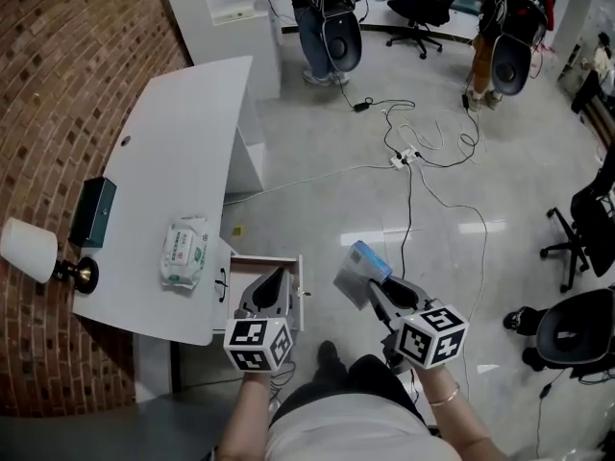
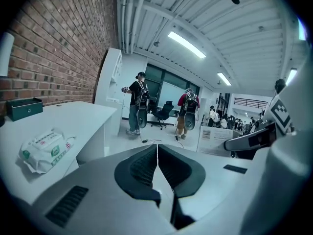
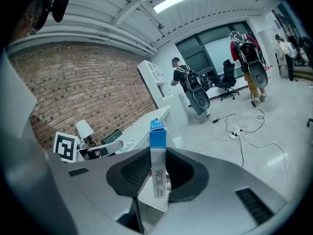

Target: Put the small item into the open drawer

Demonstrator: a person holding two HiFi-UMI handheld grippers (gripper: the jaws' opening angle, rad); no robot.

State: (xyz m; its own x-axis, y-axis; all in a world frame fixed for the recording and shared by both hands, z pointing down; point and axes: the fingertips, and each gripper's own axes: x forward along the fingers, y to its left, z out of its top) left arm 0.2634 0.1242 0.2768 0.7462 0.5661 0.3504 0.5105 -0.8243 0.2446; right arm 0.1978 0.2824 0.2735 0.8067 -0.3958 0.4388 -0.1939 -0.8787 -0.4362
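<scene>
Right gripper (image 3: 157,169) first: I see its jaws clamped on the slim carton (image 3: 157,142), white with a blue top. The pads press its two broad faces and the blue end sticks out past the fingertips. From the head view, that carton hangs in the air to the right of the open drawer (image 1: 297,279), clear of it and over bare floor. Left gripper (image 2: 157,161) has its jaws pressed together with nothing between them. From above it sits over the drawer's opening, though I cannot tell whether it touches the drawer. That drawer juts from the front edge of a white desk (image 1: 183,152). On the desktop just left of the drawer lies a pack of wet wipes (image 1: 184,253). Further left of the drawer are a dark green box (image 1: 93,211) and a small lamp (image 1: 34,253). Beyond the drawer, loose cables (image 1: 413,157) trail across the floor.
</scene>
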